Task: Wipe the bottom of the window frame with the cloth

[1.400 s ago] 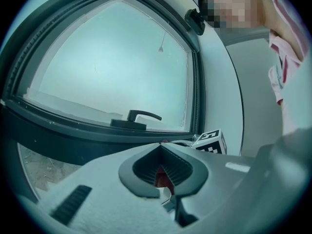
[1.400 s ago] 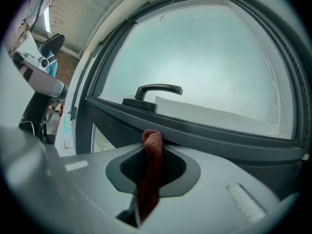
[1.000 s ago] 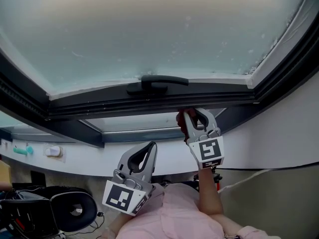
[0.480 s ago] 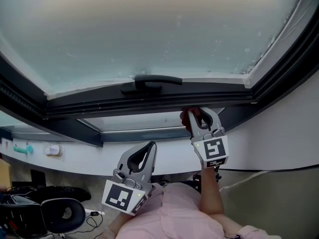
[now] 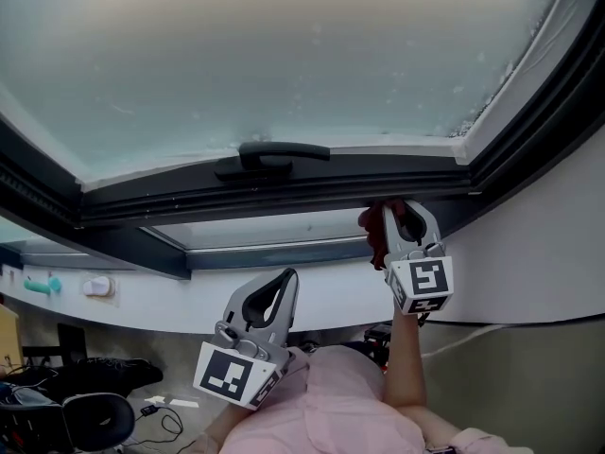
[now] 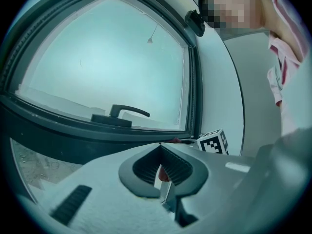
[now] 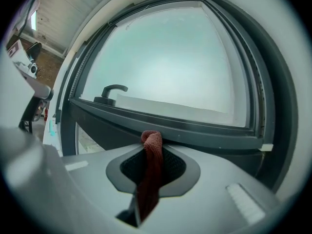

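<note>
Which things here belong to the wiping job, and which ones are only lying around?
For the job:
- red cloth
- right gripper, shut on it
- bottom of the window frame

Just around:
- left gripper, shut and empty
- window handle
- teal item
- white item beside it

Grey left tool (image 5: 287,276), grey right tool (image 5: 393,210), each with black-white square-marker cube (image 5: 420,284); pink shirt (image 5: 326,410).
</note>
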Demonstrator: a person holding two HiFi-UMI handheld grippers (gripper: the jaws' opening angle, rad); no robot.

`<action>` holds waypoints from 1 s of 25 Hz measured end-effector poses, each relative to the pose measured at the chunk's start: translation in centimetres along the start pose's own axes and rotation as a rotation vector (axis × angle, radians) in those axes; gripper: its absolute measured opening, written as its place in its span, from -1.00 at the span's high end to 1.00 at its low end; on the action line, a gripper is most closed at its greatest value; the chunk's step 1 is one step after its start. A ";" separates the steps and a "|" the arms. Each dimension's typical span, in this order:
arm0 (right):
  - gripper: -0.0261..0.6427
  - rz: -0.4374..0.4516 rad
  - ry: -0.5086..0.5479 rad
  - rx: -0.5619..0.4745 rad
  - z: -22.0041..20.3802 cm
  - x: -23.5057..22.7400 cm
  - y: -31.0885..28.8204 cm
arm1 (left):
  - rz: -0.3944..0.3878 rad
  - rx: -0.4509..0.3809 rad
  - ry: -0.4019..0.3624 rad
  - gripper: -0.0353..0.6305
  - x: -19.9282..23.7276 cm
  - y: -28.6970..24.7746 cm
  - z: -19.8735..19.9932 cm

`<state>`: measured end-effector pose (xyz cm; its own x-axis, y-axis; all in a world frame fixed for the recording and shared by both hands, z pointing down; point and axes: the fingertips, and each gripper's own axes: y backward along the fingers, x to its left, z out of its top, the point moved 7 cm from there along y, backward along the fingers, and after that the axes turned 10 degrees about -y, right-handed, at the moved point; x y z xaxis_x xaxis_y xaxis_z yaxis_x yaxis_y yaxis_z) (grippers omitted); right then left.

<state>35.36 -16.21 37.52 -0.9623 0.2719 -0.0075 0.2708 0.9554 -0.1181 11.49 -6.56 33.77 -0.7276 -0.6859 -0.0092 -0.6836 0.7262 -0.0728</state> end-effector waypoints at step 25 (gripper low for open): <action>0.78 -0.181 -0.034 -0.011 -0.5 -7.4 2.3 | 0.021 -0.022 0.015 0.89 -1.4 -0.8 -0.5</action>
<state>43.18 -15.96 37.78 -0.9956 0.0910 -0.0208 0.0927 0.9896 -0.1096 13.06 -6.19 34.35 -0.7424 -0.6699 0.0046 -0.6692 0.7413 -0.0510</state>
